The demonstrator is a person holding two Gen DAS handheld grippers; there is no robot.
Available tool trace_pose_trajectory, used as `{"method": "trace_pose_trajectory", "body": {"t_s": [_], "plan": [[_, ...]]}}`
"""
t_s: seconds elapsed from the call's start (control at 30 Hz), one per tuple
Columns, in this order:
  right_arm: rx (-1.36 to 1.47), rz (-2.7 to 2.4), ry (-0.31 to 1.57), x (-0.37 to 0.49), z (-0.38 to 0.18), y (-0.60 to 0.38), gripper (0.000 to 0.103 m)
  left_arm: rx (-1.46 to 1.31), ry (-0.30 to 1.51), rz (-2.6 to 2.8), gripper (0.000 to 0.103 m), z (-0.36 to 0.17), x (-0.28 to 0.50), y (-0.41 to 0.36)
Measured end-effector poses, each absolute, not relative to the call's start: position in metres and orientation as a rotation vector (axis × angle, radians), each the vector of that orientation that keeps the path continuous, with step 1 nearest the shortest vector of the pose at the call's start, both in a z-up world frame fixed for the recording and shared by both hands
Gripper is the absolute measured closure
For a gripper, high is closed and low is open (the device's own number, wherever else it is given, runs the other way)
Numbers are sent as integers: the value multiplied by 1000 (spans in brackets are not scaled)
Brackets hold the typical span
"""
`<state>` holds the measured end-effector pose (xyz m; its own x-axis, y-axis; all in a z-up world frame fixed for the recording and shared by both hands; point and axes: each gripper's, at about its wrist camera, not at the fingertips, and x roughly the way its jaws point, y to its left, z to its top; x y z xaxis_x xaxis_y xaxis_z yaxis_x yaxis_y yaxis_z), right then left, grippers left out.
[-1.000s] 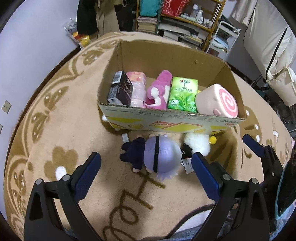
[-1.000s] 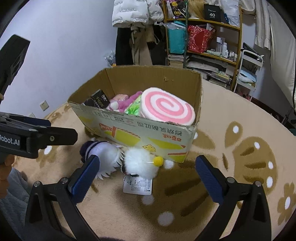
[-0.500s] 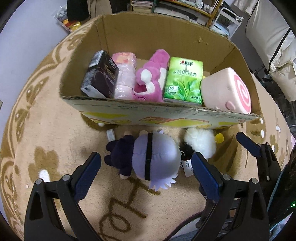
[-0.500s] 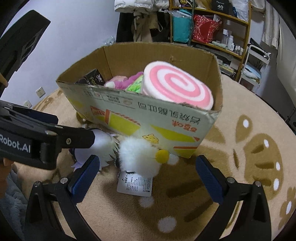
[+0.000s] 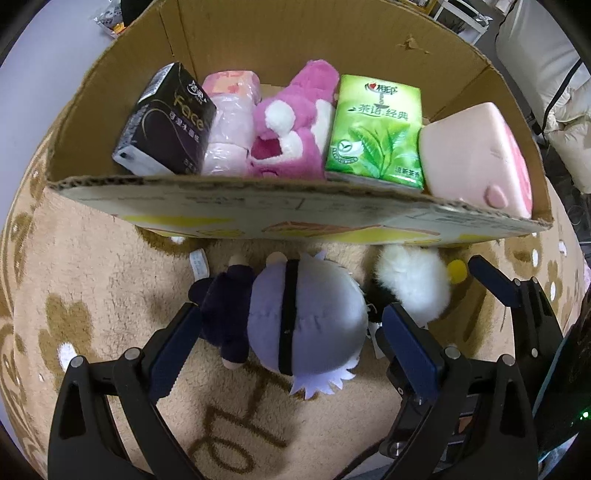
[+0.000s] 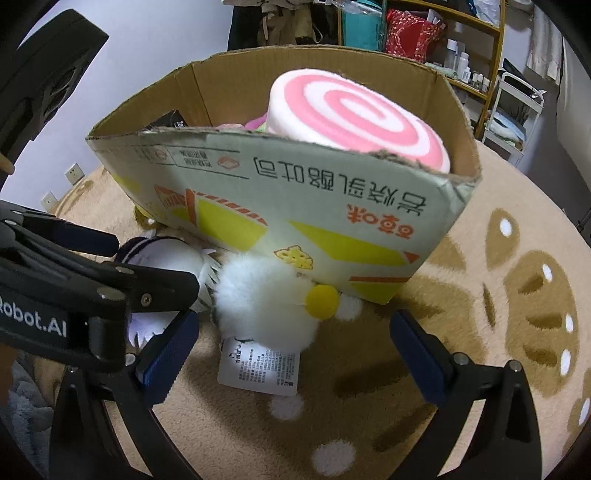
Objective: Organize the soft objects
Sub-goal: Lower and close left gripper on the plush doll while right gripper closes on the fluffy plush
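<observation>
A cardboard box [image 5: 295,218] stands on the carpet. It holds a black tissue pack [image 5: 166,125], a pink pack [image 5: 229,122], a pink plush [image 5: 291,125], a green tissue pack [image 5: 373,129] and a pink swirl cushion [image 6: 351,114]. In front of the box lie a lavender-headed doll [image 5: 306,317] with a navy body and a white fluffy plush [image 6: 266,306] with a yellow ball. My left gripper [image 5: 291,310] is open, with its fingers on either side of the doll. My right gripper [image 6: 293,319] is open around the white plush.
The beige carpet [image 6: 480,332] has brown flower patterns and lettering. A paper tag [image 6: 258,365] lies under the white plush. Cluttered shelves [image 6: 424,33] stand behind the box. The left gripper's body [image 6: 92,288] crowds the right gripper's left side.
Both grippers have moved forward and down toward the box front. The doll now sits between the left fingers and the white plush between the right fingers. Both stayed open.
</observation>
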<state>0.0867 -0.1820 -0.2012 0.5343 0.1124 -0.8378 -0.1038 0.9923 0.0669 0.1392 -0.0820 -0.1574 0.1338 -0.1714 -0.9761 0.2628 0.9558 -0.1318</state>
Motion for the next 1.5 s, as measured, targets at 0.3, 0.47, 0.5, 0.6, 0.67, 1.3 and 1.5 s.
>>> {"method": "trace_pose_trajectory", "body": {"t_s": [0.3, 0.47, 0.5, 0.6, 0.67, 1.3, 1.5], "plan": [[9, 112, 1016, 91, -210, -182, 0, 112, 1408, -290, 6, -172, 146, -92], [62, 90, 1021, 96, -213, -189, 0, 118, 1437, -268, 6, -186, 146, -91], [67, 89, 1021, 100, -213, -195, 0, 116, 1437, -268, 6, -187, 147, -89], [73, 86, 1021, 102, -213, -199, 0, 114, 1433, -261, 6, -187, 149, -85], [75, 84, 1022, 102, -215, -201, 0, 125, 1433, -241, 6, -188, 151, -82], [164, 186, 1039, 108, -202, -206, 64, 85, 1417, -198, 11, -196, 157, -53], [171, 189, 1033, 102, -199, -209, 65, 111, 1398, -192, 15, -196, 153, -49]]}}
